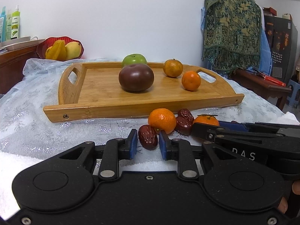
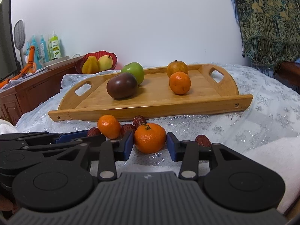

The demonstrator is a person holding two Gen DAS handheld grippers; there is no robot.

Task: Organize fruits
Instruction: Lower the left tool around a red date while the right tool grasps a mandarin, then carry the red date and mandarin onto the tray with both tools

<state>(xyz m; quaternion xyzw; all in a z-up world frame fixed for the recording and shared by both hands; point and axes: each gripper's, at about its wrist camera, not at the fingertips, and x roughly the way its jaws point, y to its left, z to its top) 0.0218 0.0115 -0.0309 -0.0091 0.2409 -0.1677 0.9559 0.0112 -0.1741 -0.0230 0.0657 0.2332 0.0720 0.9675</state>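
Both grippers at fruit before the wooden tray (image 1: 97, 110).
Left gripper (image 1: 148, 140) clamped on a red date (image 1: 148, 139); right gripper (image 2: 150, 142) fingers flank a mandarin (image 2: 150, 140), contact unclear.

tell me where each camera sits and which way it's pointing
Left wrist: sits on the left gripper, facing forward and slightly down over its fingers, closed on a red date, toward the wooden tray; the right gripper enters from the right.
Right wrist: sits on the right gripper, facing the same way, its fingers bracketing a mandarin; the left gripper enters from the left.
Shared: the tray, its fruit and the red bowl.
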